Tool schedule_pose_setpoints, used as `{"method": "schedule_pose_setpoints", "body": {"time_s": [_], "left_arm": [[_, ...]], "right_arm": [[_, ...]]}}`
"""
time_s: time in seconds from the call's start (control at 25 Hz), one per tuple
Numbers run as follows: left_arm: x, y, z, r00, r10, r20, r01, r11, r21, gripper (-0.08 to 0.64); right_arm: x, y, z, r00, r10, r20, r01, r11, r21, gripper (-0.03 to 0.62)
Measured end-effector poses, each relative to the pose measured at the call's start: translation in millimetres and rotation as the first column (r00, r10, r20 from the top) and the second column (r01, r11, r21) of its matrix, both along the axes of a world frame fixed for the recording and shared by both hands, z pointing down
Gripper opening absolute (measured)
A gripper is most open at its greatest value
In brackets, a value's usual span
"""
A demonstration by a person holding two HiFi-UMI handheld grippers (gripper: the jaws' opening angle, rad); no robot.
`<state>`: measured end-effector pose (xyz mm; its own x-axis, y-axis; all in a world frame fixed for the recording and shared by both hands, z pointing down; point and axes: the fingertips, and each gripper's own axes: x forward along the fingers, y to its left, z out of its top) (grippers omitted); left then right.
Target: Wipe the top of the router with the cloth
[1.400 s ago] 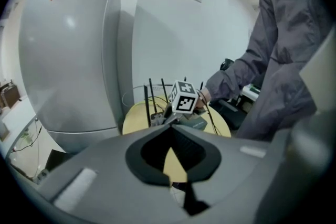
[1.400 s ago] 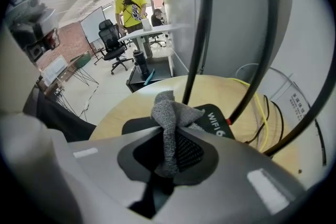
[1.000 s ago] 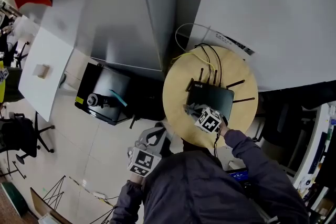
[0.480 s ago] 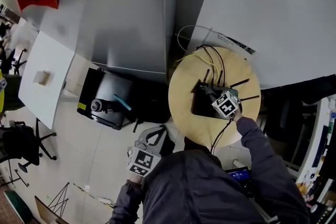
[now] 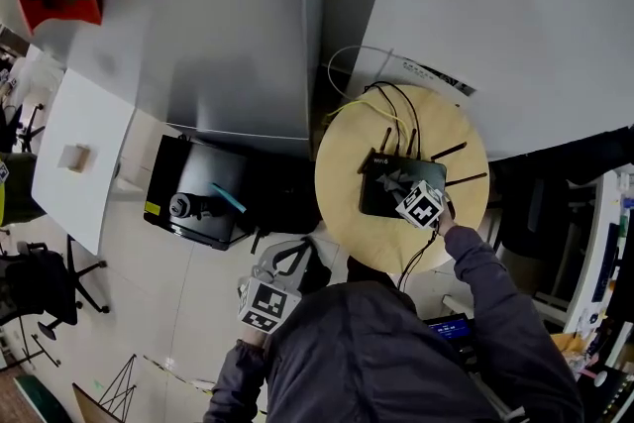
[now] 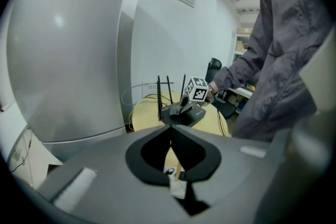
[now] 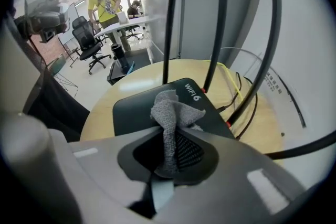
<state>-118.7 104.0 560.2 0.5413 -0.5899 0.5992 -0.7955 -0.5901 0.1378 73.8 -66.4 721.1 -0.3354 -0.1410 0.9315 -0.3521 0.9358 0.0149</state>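
Logging the right side first: what's my right hand-held gripper [image 7: 169, 150] got?

I see it clenched on the cloth [image 7: 170, 113]. The cloth is grey and bunched, sticking up out of the jaws, with its free end resting on the router [image 7: 137, 107].

Where's the router?

It's black and flat, lying on the round wooden worktop [image 7: 102, 110]. The antennas [image 7: 169, 29] stand up along its far edge and cables [image 7: 237, 86] trail off behind. In the head view I have that gripper coming in over the router's near right corner, with the cloth on the top face.

Left one?

My left hand-held gripper [image 6: 171, 128] is pressed closed with nothing between the jaws. I'm holding it low, well apart from the worktop and out over the floor [image 5: 188, 292], aimed toward the router.

Anything else?

There's a grey cabinet [image 5: 238, 25] beside the worktop and a black box [image 5: 193, 198] on the floor near it. I also see a person in a yellow top [image 7: 105, 0] far back in the right gripper view.
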Motion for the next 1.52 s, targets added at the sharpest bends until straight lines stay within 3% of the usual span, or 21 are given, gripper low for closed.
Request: {"method": "schedule_pose_setpoints", "body": {"time_s": [0.32, 0.52, 0.64, 0.76, 1.04, 1.24, 1.52], "left_arm": [[12.7, -7.8, 1.6, 0.998, 0.067, -0.007, -0.067, 0.998, 0.009, 0.002], [14.0, -12.7, -0.2, 0.998, 0.064, -0.004, -0.063, 0.998, 0.019, 0.002], [11.8, -11.8, -1.7, 0.999, 0.045, -0.002, -0.045, 0.999, 0.018, 0.002], [8.0, -8.7, -1.3, 1.000, 0.022, 0.002, -0.022, 1.000, 0.015, 0.002], [6.9, -3.3, 0.8, 1.000, -0.012, 0.011, 0.012, 1.000, 0.005, 0.002], [11.6, -8.0, -1.3, 1.000, -0.004, 0.007, 0.004, 1.000, 0.018, 0.002], [22.3, -21.1, -4.7, 0.998, 0.057, 0.005, -0.057, 0.998, 0.035, 0.002]], "right_arm": [[3.9, 61.1, 0.0, 0.999, -0.043, 0.013, 0.044, 0.999, -0.020, 0.034], [4.8, 75.2, 1.1, 0.997, -0.075, 0.017, 0.076, 0.995, -0.068, 0.035], [11.3, 50.9, -3.5, 0.996, 0.028, 0.087, -0.021, 0.996, -0.091, 0.034], [28.7, -5.9, -12.7, 0.980, 0.158, 0.123, -0.155, 0.987, -0.032, 0.034], [59.2, -66.6, -0.7, 0.981, 0.193, 0.004, -0.192, 0.979, 0.066, 0.034], [66.8, -47.0, 7.4, 0.984, 0.175, -0.024, -0.174, 0.984, 0.038, 0.034], [61.0, 11.8, 1.4, 0.993, 0.117, 0.001, -0.117, 0.993, -0.021, 0.034]]}}
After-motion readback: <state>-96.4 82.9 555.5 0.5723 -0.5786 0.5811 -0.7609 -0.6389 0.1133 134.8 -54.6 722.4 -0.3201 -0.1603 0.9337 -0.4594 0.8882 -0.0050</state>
